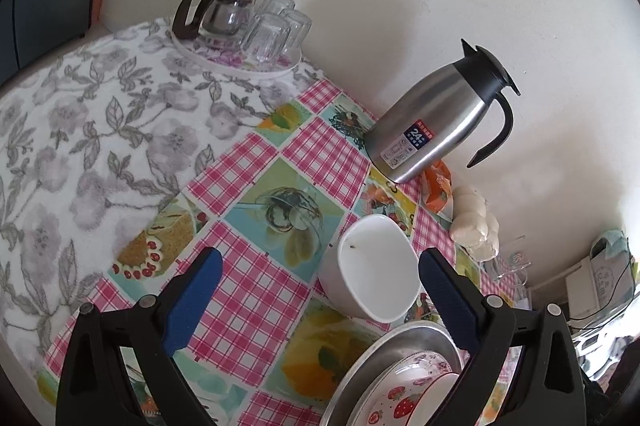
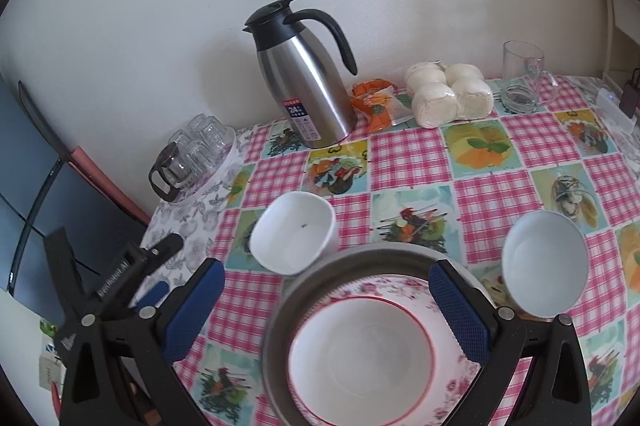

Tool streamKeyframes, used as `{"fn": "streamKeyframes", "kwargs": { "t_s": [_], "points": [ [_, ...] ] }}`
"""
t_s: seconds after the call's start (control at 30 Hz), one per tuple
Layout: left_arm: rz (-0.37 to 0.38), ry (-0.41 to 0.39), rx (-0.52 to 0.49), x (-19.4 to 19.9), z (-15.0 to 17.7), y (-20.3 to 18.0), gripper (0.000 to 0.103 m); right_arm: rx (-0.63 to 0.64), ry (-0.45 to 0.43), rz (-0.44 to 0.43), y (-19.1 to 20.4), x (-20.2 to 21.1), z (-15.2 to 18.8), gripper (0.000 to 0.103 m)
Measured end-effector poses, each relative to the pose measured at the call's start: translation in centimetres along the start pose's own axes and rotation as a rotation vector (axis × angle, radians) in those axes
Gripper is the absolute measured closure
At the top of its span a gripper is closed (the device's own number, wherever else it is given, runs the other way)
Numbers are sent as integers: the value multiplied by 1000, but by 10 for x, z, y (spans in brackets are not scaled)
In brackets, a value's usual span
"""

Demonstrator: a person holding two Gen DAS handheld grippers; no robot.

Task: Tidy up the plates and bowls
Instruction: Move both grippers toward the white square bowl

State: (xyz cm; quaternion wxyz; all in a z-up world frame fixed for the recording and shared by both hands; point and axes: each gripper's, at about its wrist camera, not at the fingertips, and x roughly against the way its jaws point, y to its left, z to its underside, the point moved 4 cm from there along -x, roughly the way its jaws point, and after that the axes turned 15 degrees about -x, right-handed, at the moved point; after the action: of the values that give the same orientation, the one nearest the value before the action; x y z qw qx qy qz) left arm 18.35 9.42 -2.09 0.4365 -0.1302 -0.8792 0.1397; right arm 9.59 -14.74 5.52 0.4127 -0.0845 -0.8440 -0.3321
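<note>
The right gripper (image 2: 326, 306) is hovering with its blue-padded fingers (image 2: 460, 310) spread wide and gripping nothing, poised directly over the metal basin (image 2: 280, 310). That basin is sitting on the checked tablecloth (image 2: 404, 153) and serving here as the reference point. Inside the basin a floral plate (image 2: 412, 288) is lying flat, and a red-rimmed white bowl (image 2: 362, 354) is resting upright on that plate. A second piece with a strawberry pattern (image 1: 394, 406) is showing inside the basin in the left wrist view; whether it is part of the same bowl cannot be told.

The left gripper (image 1: 320, 290) is likewise standing released, jaws apart and holding nothing, positioned to the left of the basin (image 1: 404, 338). A white cup-shaped bowl (image 2: 292, 232) is standing upright just beyond the basin's far left rim, very close to it; a small dark speck is showing inside. Another white bowl (image 2: 544, 262) is standing to the right of the basin, near it and apart from the first.

Further behind the basin, against the wall, a steel thermos jug (image 2: 306, 81) is standing upright. Right of the jug are lying an orange packet (image 2: 374, 105) and a bag of white buns (image 2: 448, 95). Far left of the basin, a glass teapot (image 1: 222, 11) and upturned glasses (image 1: 276, 27) are sitting together on a round tray (image 1: 240, 65).
</note>
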Motion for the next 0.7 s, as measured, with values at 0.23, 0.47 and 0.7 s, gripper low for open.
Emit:
{"fn": "streamKeyframes", "kwargs": {
  "t_s": [0.23, 0.47, 0.7],
  "points": [
    [27, 45, 43, -18, 3, 11, 5, 38, 25, 68, 15, -25, -3, 0],
    [54, 81, 32, -41, 4, 9, 5, 5, 91, 141, 10, -64, -7, 0],
    [63, 135, -19, -71, 12, -4, 16, -7, 139, 201, 12, -98, -6, 17]
  ]
}}
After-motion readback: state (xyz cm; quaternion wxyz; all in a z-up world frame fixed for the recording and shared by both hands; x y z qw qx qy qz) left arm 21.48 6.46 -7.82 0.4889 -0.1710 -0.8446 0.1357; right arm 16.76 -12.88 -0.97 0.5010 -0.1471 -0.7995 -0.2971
